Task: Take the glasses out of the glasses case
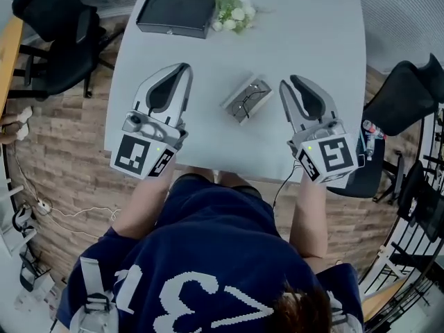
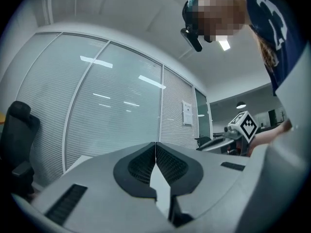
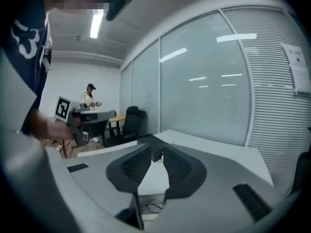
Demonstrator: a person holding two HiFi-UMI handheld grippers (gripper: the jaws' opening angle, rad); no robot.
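Thin dark-framed glasses [image 1: 248,96] lie on the white table [image 1: 312,33] between both grippers, well apart from the black rectangular case [image 1: 175,14]. The left gripper [image 1: 186,68] has its fingers closed and empty; the right gripper [image 1: 289,82] has them parted and empty.

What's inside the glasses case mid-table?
Dark-framed glasses lie in the open grey glasses case. Its floor beneath them is covered; nothing else shows.

Even cool overhead light, soft shadows; fisheye w/ dark corners.
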